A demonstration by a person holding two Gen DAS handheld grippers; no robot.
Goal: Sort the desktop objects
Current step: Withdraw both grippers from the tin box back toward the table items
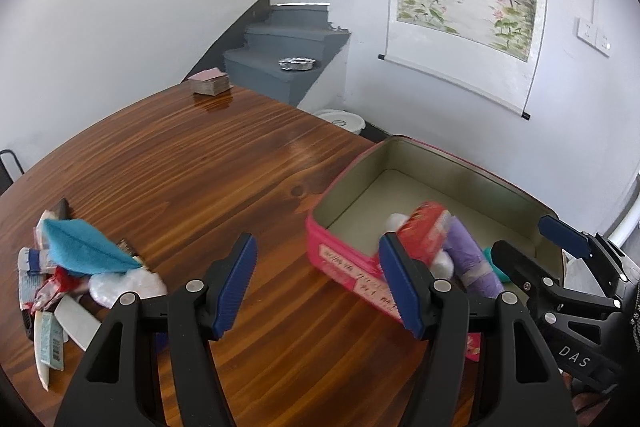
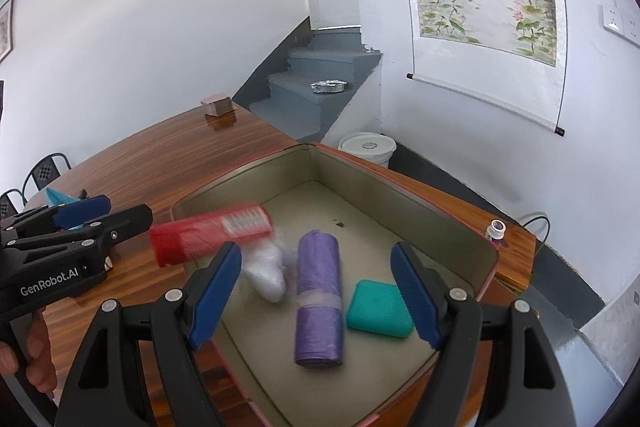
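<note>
As both grippers stand with jaws spread and empty, a red packet [image 2: 210, 237] shows blurred over the 9 o'clock rim of the pink tin [image 2: 440, 219]; whether anything supports it cannot be told. The left gripper [image 1: 318, 285] faces the gap between the tin and a pile [image 1: 80, 275] at its 9 o'clock. The right gripper [image 2: 316, 293] hovers over the tin interior.

**Contents of the tin**
- Purple roll [image 2: 319, 297]: lying flat, centre. Likely light and soft, with slippery film. Take hold across the middle, at the band.
- Teal case [image 2: 379, 309]: just beside the roll at 3 o'clock. Appears stiff; grip across opposite edges.
- White bag [image 2: 266, 273]: crumpled, at 9 o'clock of the roll, under the packet. Soft; it will collapse when pinched.

**Pile on the table [image 1: 200, 167]**
A blue cloth [image 1: 86, 249] lies on top of white pads [image 1: 128, 285] and small sachets. All appear light and limp. The items overlap, so one pinch may lift several.

**Obstructions**
- The tin walls limit a low side approach; enter from above.
- The grippers work close together at the tin's 9 o'clock side; collision is possible.
- A small bottle [image 2: 496, 228] stands outside the tin at 2 o'clock.
- A card stack [image 1: 210, 82] sits at the far edge, well apart.
</note>
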